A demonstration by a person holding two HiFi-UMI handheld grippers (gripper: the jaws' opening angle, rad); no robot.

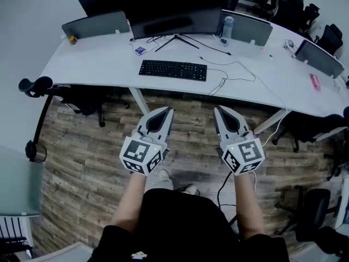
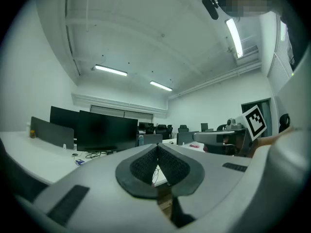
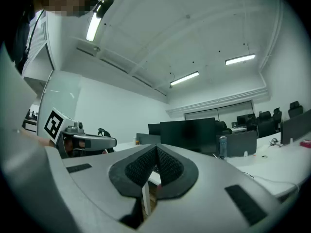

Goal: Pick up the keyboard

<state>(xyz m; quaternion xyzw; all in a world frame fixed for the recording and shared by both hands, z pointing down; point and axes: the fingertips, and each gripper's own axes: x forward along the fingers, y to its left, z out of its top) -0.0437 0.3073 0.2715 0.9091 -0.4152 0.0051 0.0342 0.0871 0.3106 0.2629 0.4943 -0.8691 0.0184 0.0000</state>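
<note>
- black top [image 1: 180,222], short-sleeved, with a small white print at its near edge
- pale shoes [image 1: 163,176] just beyond the black top, over the floor
- ahead of the black top, to the left: left gripper [image 1: 168,111], a grey wedge tapering to a point, backed by a cube [image 1: 143,154] of black-and-white square markers with a tiny green light
- ahead of the black top, to the right: right gripper [image 1: 218,110], same grey wedge, same marker cube
- black dimpled pads [image 2: 146,166] lining the inner jaw faces
- thin black cable [image 1: 221,187] between the right gripper and the black top
</note>
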